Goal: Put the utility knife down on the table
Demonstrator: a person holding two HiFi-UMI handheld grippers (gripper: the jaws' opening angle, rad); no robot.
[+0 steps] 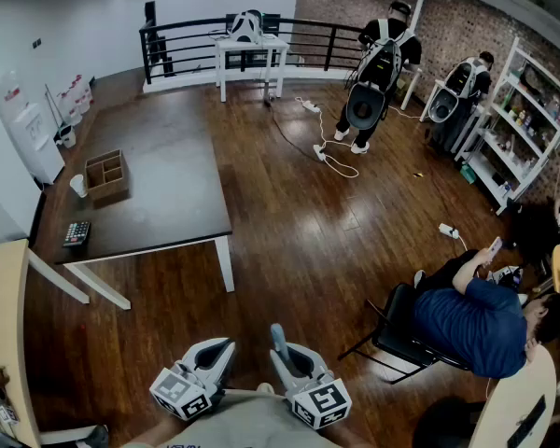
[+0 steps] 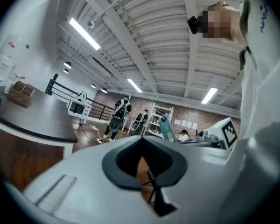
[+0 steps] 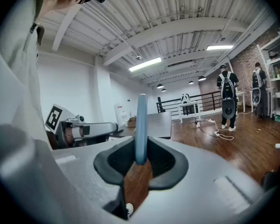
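The utility knife point(image 1: 278, 340) is a slim blue handle that stands up out of my right gripper point(image 1: 289, 357), which is shut on its lower end; in the right gripper view the utility knife point(image 3: 141, 125) rises between the dark pads point(image 3: 165, 164). My left gripper point(image 1: 222, 351) sits just to its left, low in the head view, with its jaws together and nothing between them. The left gripper view shows the blue knife point(image 2: 165, 127) off to its right. The dark table point(image 1: 159, 189) lies well ahead on the left, apart from both grippers.
On the table stand a wooden box point(image 1: 105, 174), a white cup point(image 1: 78, 185) and a small keypad point(image 1: 76, 233). A seated person point(image 1: 476, 317) is at the right. Two people point(image 1: 381, 59) stand far off by shelves point(image 1: 523, 119). Cables point(image 1: 329, 157) cross the wood floor.
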